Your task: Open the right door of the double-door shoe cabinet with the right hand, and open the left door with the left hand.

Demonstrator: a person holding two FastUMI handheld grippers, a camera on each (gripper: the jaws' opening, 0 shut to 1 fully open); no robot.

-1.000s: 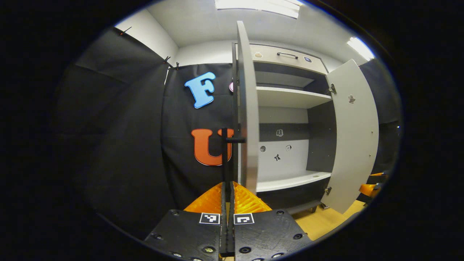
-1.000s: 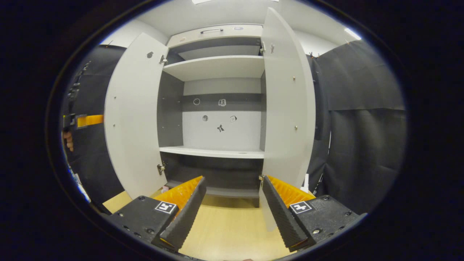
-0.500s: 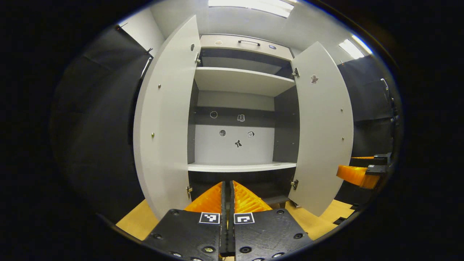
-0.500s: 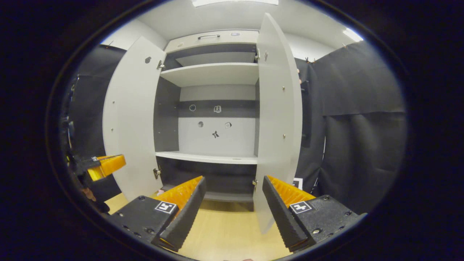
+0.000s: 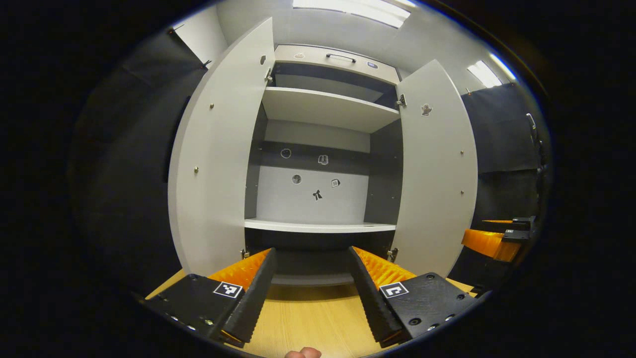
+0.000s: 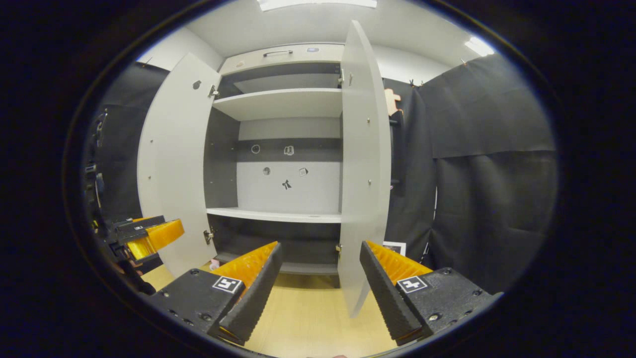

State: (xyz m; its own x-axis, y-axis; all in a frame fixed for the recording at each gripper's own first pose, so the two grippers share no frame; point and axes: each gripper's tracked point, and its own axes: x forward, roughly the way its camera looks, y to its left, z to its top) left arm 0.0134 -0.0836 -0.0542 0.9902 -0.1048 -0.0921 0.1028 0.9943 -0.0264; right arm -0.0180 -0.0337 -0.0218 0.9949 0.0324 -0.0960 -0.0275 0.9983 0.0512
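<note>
Tall grey double-door shoe cabinet (image 5: 318,109) at frame centre: both doors swung wide. Left gripper (image 5: 310,293) and right gripper (image 6: 320,288) spread, empty, over bare wooden floor (image 6: 313,318).

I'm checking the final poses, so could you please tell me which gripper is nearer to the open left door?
Left. The left gripper sits open before the cabinet, just right of the left door. The right gripper is open in front of the right door, farther off.
</note>
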